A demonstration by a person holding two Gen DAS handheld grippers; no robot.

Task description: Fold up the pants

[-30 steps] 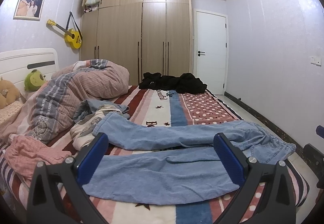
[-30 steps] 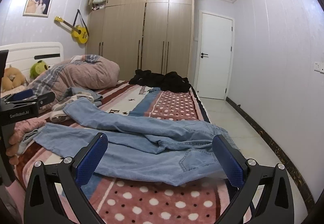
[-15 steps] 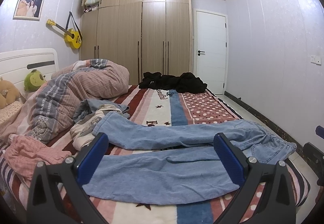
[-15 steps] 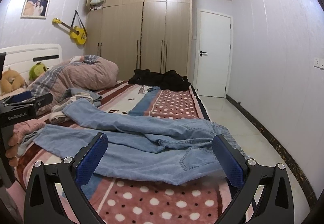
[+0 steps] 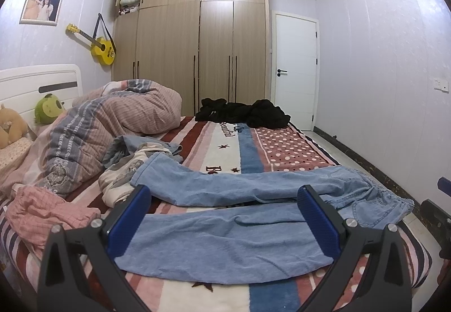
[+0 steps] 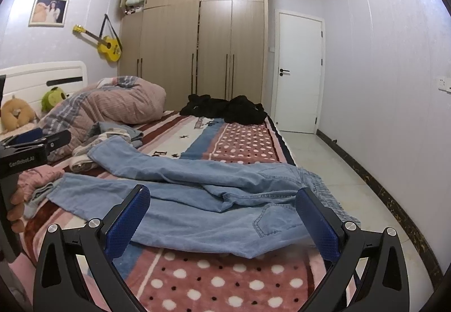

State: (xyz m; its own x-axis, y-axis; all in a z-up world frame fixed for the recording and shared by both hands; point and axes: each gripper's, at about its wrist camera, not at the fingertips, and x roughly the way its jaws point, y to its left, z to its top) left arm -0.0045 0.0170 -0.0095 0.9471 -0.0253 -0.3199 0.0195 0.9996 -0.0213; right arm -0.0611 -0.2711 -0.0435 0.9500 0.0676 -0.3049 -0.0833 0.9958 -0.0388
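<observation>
**Ana:** Over on the left wrist view first. What have we got?

**Ben:** Left gripper [image 5: 224,216] hangs above the near edge of the bed [image 5: 225,295], its 2 blue pads [image 5: 128,223] spread wide, nothing between them. Released, no cloth touched.

**Ana:** And the pants?

**Ben:** Light blue jeans [image 5: 239,238] lie flat across the patterned blanket, legs splayed apart in a V. Near leg runs straight across in front of the gripper; far leg angles away to the left, its cuff resting on a crumpled pile of clothes [image 5: 132,168]. Waistband is bunched at the right edge of the bed.

**Ana:** Surroundings?

**Ben:** A pink checked garment [image 5: 45,210] sits at the left, a striped duvet [image 5: 112,125] is heaped behind it, and black clothing [image 5: 242,113] lies at the far end. Wooden wardrobe [image 5: 197,52] behind, white door [image 5: 294,72] to its right, yellow guitar [image 5: 103,49] on the wall.

**Ana:** Switching to the right wrist view.

**Ben:** Right gripper [image 6: 222,216] is spread wide too, holding nothing, poised over the waist end of the jeans [image 6: 197,207]. A back pocket shows between the fingers [image 6: 317,223]. The waistband hangs at the bed's right edge, floor just beyond.

**Ana:** Anything at the left margin?

**Ben:** The other gripper's black body [image 6: 25,159] pokes in there, with the person's fingertips curled beside it. 2 plush toys [image 6: 15,113] rest by the white headboard [image 6: 42,78].
</observation>
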